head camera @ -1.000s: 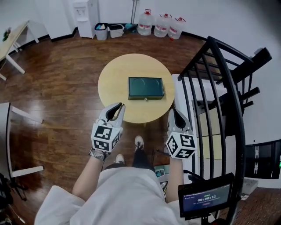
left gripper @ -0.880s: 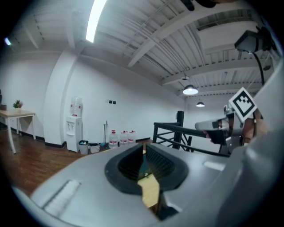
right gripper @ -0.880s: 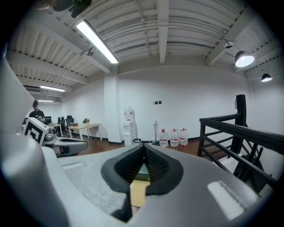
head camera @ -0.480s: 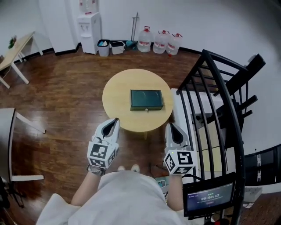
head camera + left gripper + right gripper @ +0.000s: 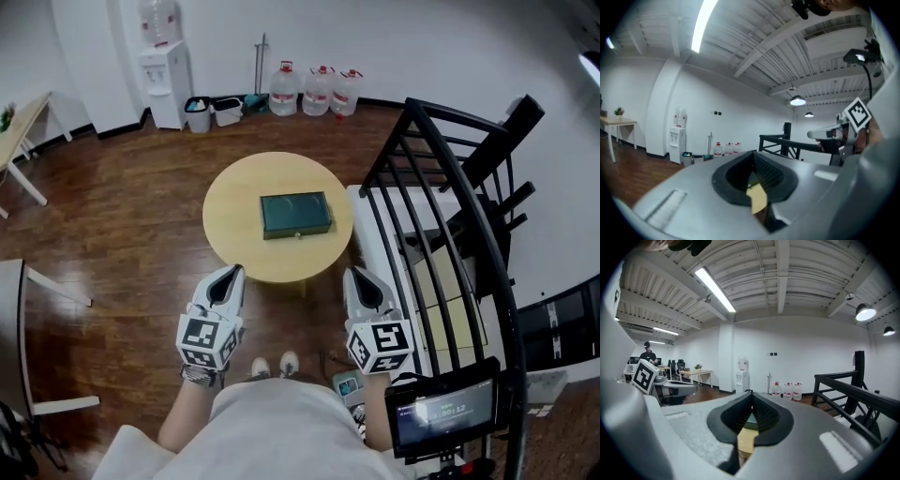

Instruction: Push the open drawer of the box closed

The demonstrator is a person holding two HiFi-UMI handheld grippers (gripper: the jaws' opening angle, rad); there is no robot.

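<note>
The main change over the last second is that I've backed away from the table (image 5: 234, 202). A second ago both grippers overlapped its near edge; now the left gripper (image 5: 231, 273) and right gripper (image 5: 355, 276) hang just short of that edge, over the floor on my side, the left off the table's near-left rim and the right off its near-right rim. The left gripper's jaws, slightly parted a second ago, have come together, and its own view shows the pads meeting with nothing between them. The right gripper was shut all along and is shut now, also empty; through the notch of its jaws I only glimpse a sliver of table and green beyond. The box (image 5: 295, 212) sits where it was, at the middle of the table, well clear of both grippers, with its drawer (image 5: 311, 231) facing me and a small knob (image 5: 296, 234) on the front. From the head view that front looks flush with the box body, though at this range I can't rule out a small gap. My judgement is that the push is done and this is the pull-back: both grippers are closed on nothing and off the table. If the drawer does stand proud, I'd need to step back in and press the front with a closed tip.
</note>
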